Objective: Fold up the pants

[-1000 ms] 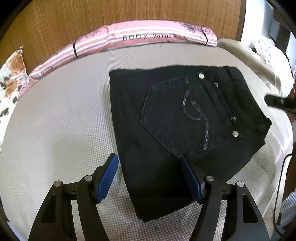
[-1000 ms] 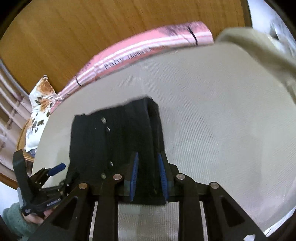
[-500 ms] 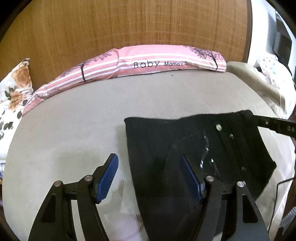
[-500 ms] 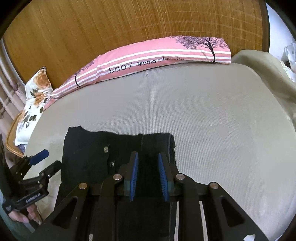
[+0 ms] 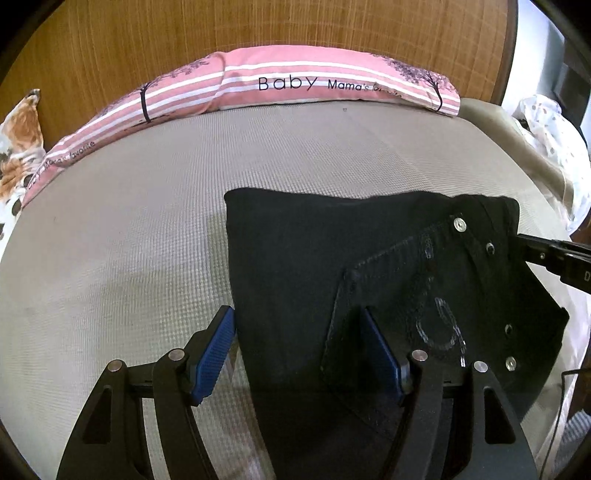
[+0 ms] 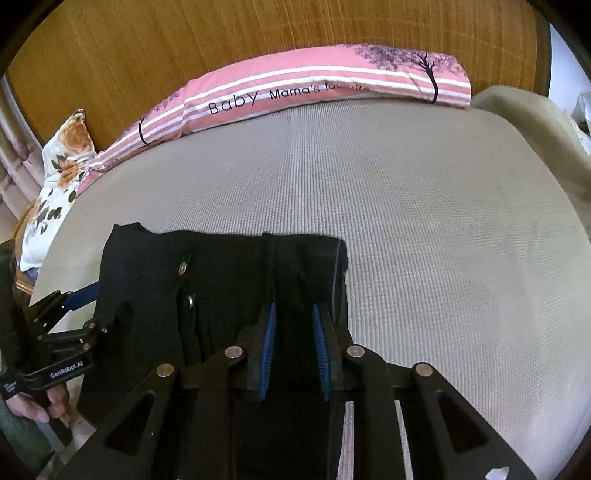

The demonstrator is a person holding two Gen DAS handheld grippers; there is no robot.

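**Black pants on the bed**

Our left claw (image 5: pixel 297 350) is wide open over the folded pants (image 5: pixel 332 258). They lie longways across the bed (image 5: pixel 129 229), waistband to the right. Our right claw (image 6: pixel 293 350) pinches the waistband. Beyond is bare bed, then a pink pillow (image 5: pixel 295 85).

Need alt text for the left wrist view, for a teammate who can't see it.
Folded black pants lie on a beige bed, back pocket up, with the open left gripper straddling their near left edge. A pink striped pillow lies along the wooden headboard.
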